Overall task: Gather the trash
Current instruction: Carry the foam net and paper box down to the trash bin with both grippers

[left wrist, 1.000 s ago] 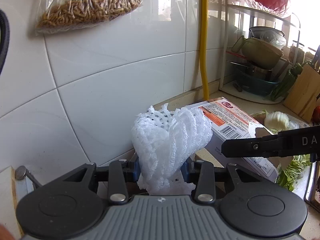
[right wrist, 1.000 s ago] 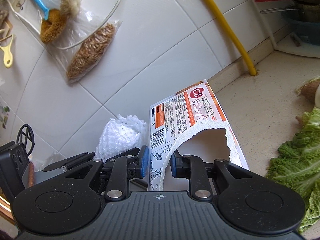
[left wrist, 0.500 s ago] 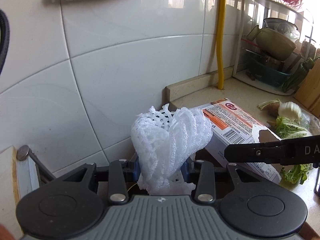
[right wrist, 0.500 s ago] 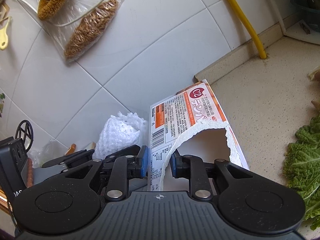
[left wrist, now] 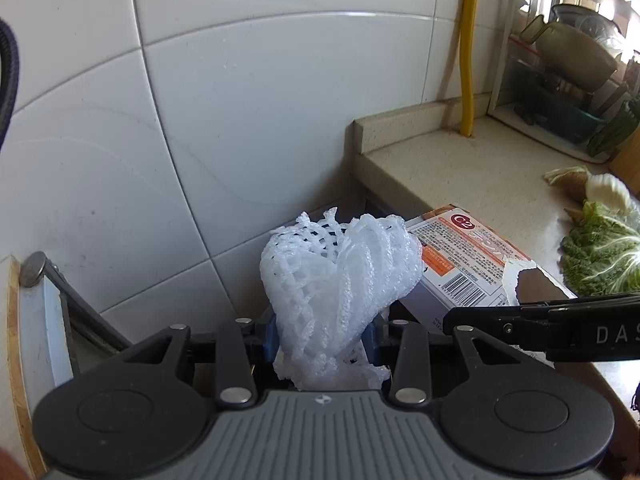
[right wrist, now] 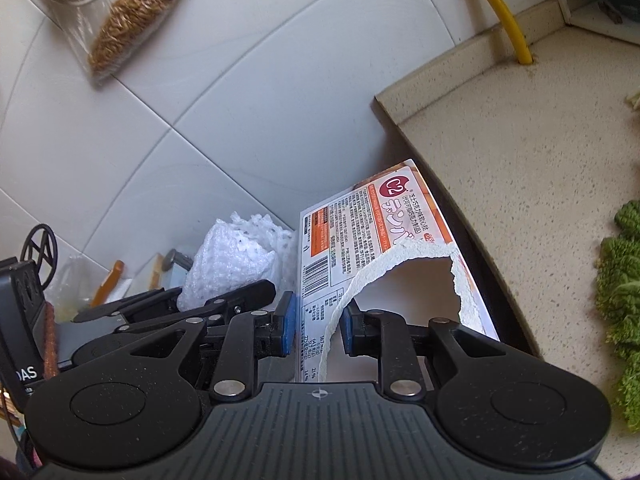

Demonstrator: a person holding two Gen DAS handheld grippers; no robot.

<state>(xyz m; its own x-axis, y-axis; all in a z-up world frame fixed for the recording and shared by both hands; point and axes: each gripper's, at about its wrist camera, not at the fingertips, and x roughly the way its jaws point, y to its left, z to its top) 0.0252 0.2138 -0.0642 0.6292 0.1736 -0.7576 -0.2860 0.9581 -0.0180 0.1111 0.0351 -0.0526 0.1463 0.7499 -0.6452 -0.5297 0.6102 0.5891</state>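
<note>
My left gripper (left wrist: pixel 322 338) is shut on a white foam fruit net (left wrist: pixel 340 276), which sticks up between its blue pads; the net also shows in the right wrist view (right wrist: pixel 236 256). My right gripper (right wrist: pixel 317 330) is shut on a torn orange-and-white cardboard box (right wrist: pixel 356 240) and holds it by the wall beside the ragged hole. The box also shows in the left wrist view (left wrist: pixel 460 268), just right of the net, with the right gripper's black finger (left wrist: pixel 540 316) across it. Both grippers hang past the left end of the beige counter (right wrist: pixel 520 168).
White tiled wall (left wrist: pixel 240 100) lies straight ahead. A yellow pipe (left wrist: pixel 467 48) runs down to the counter. Green cabbage leaves (left wrist: pixel 600 256) lie on the counter at right. A dish rack with pots (left wrist: pixel 568 64) stands at the far right. A bag of brown pellets (right wrist: pixel 136 20) hangs on the wall.
Both grippers have moved left and down, off the counter's end, with the net and the box still held. The counter edge now shows to the right.
</note>
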